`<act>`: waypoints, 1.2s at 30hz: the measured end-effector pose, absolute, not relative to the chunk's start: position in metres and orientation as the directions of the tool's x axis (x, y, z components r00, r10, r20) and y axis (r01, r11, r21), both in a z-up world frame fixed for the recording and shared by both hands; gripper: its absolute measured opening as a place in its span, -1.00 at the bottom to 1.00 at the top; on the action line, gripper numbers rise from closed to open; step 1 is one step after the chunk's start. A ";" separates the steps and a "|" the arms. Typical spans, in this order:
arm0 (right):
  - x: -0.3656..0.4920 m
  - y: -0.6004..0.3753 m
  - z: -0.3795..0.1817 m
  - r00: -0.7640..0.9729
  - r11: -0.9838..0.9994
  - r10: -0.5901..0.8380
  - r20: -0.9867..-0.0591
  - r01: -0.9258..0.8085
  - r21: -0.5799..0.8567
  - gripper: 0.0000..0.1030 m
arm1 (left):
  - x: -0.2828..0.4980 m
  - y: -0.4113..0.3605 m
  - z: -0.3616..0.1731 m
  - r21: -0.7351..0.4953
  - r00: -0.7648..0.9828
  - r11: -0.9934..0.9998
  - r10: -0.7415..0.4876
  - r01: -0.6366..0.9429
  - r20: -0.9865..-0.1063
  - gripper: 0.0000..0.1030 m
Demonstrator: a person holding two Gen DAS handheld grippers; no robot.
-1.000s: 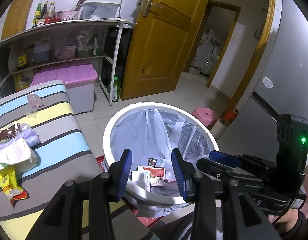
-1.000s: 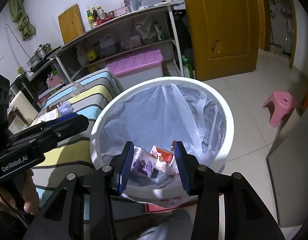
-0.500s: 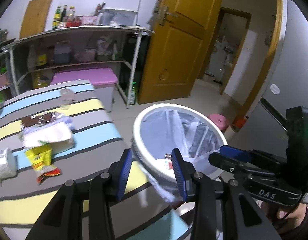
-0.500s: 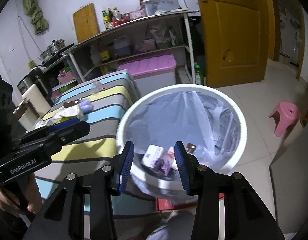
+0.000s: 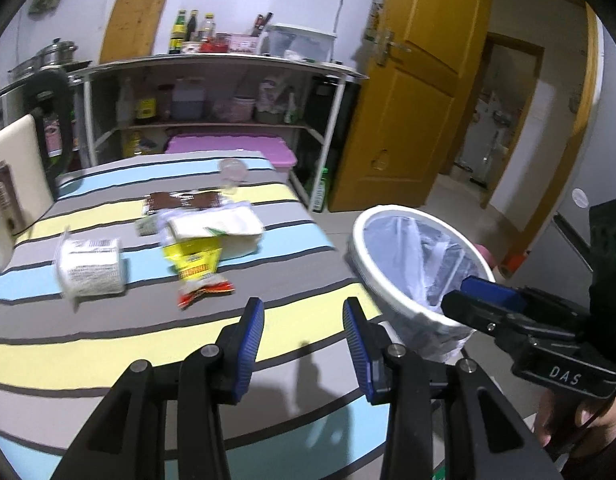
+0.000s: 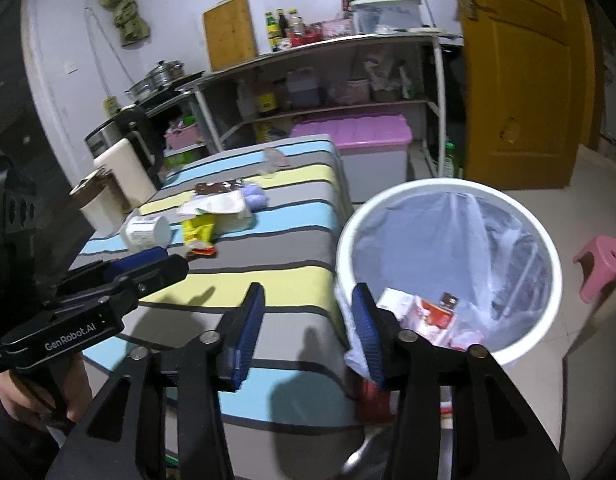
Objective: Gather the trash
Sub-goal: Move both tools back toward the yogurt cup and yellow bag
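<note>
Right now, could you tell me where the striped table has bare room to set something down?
The striped table is bare along its near yellow and grey bands, between the yellow snack packet and the left gripper. The middle is crowded: white paper-wrapped roll, tissue pack, brown wrapper.

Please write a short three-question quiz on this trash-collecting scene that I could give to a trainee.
1. True or false: the left gripper is holding a piece of trash.
2. Which item lies nearest the left gripper on the striped table? A) the yellow snack packet B) the brown wrapper C) the clear plastic cup
3. Fill in: the white bin lined with a plastic bag already holds some ____.

Key
1. False: its jaws are open and empty, as are those of the right gripper.
2. A.
3. Trash: cartons and wrappers lie at the bottom.
</note>
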State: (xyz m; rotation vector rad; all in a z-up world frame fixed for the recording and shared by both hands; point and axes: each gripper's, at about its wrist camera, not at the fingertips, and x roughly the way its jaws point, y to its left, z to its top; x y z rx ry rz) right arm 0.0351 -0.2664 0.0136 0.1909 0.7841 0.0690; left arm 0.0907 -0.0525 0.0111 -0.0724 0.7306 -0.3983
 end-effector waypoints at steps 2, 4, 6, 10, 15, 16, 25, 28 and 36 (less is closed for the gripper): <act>0.037 -0.259 0.014 0.704 0.981 0.145 -0.696 -0.012 0.193 -0.06 | 0.088 -0.044 0.011 -0.195 0.682 0.930 -0.361 0.310 -0.636 -0.21; 0.038 -0.252 0.015 0.701 0.981 0.162 -0.695 -0.038 0.190 -0.06 | 0.083 -0.035 0.011 -0.192 0.689 0.936 -0.347 0.294 -0.636 -0.21; 0.040 -0.244 0.014 0.695 0.980 0.176 -0.697 -0.062 0.187 -0.05 | 0.079 -0.026 0.011 -0.194 0.693 0.943 -0.331 0.270 -0.641 -0.21; 0.045 -0.231 0.014 0.685 0.978 0.204 -0.699 -0.104 0.183 0.06 | 0.076 -0.010 0.011 -0.192 0.701 0.953 -0.302 0.234 -0.646 -0.21; 0.053 -0.216 0.013 0.675 0.973 0.230 -0.701 -0.142 0.183 0.14 | 0.075 0.010 0.011 -0.184 0.712 0.967 -0.256 0.178 -0.654 -0.21; 0.056 -0.212 0.012 0.672 0.972 0.233 -0.703 -0.150 0.179 0.14 | 0.076 0.013 0.011 -0.182 0.713 0.968 -0.249 0.170 -0.655 -0.21; 0.078 -0.196 0.006 0.645 0.966 0.257 -0.720 -0.187 0.177 0.14 | 0.085 0.040 0.009 -0.179 0.725 0.980 -0.188 0.091 -0.663 -0.20; 0.086 -0.192 0.004 0.640 0.965 0.262 -0.722 -0.191 0.180 0.14 | 0.091 0.050 0.007 -0.166 0.731 0.985 -0.154 0.056 -0.665 -0.20; 0.110 -0.177 -0.007 0.615 0.960 0.280 -0.737 -0.198 0.200 0.14 | 0.113 0.072 0.000 -0.151 0.733 0.989 -0.102 -0.001 -0.672 -0.09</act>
